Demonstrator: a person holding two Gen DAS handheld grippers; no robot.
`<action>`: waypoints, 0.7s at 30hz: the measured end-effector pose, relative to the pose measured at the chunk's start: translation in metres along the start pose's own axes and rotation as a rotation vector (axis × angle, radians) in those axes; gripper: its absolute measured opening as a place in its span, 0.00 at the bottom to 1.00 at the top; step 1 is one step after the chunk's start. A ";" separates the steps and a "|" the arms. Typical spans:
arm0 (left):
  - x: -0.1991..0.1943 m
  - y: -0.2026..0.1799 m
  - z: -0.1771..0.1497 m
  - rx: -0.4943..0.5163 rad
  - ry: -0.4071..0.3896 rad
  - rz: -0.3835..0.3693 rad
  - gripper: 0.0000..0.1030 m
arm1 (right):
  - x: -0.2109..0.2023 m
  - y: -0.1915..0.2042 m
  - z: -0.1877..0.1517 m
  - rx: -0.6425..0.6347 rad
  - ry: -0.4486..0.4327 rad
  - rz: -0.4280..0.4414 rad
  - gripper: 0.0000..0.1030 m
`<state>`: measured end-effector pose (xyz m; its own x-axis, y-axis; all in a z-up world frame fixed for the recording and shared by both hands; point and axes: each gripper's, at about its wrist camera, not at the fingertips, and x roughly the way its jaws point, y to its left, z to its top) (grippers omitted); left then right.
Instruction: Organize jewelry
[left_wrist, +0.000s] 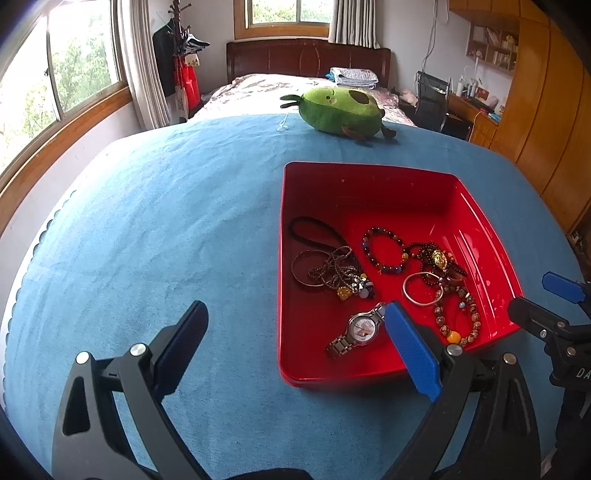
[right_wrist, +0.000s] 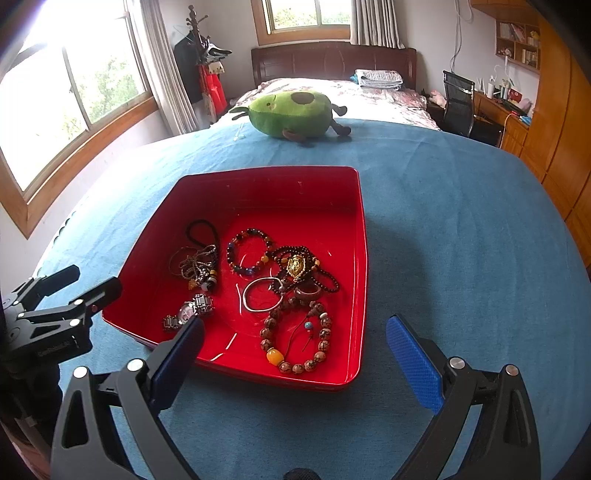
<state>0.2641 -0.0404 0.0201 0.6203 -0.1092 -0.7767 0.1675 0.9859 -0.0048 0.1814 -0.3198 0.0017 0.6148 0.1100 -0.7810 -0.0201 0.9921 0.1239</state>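
Observation:
A red tray (left_wrist: 369, 184) (right_wrist: 277, 188) sits on a blue cloth (left_wrist: 166, 240) (right_wrist: 461, 258). It holds a silver watch (left_wrist: 360, 328) (right_wrist: 188, 312), a silver bangle (left_wrist: 421, 288) (right_wrist: 262, 295), a wooden bead bracelet (left_wrist: 453, 336) (right_wrist: 275, 356), a gold pendant on dark beads (left_wrist: 439, 258) (right_wrist: 295, 266), a chain necklace (left_wrist: 336, 269) (right_wrist: 197, 264) and a black cord (left_wrist: 310, 229) (right_wrist: 203, 225). My left gripper (left_wrist: 295, 314) (right_wrist: 88, 282) is open at the tray's near left corner. My right gripper (right_wrist: 295, 325) (left_wrist: 543, 295) is open over the tray's near rim. Both are empty.
A green avocado plush (left_wrist: 340, 109) (right_wrist: 290, 114) lies at the cloth's far edge, beyond the tray. Bare blue cloth stretches left of the tray in the left wrist view and right of it in the right wrist view. A bed, windows and a desk stand behind.

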 end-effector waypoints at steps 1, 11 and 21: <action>0.000 0.000 0.000 0.001 0.001 -0.001 0.93 | 0.000 0.000 0.000 -0.001 0.001 0.000 0.96; 0.001 0.000 0.000 0.002 -0.003 0.007 0.93 | 0.004 0.002 -0.001 -0.007 0.010 0.002 0.96; 0.001 0.000 0.000 0.007 0.004 0.002 0.93 | 0.004 0.002 -0.001 -0.007 0.011 0.002 0.96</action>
<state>0.2651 -0.0406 0.0196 0.6177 -0.1063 -0.7792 0.1712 0.9852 0.0013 0.1827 -0.3176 -0.0019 0.6063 0.1124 -0.7873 -0.0265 0.9923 0.1213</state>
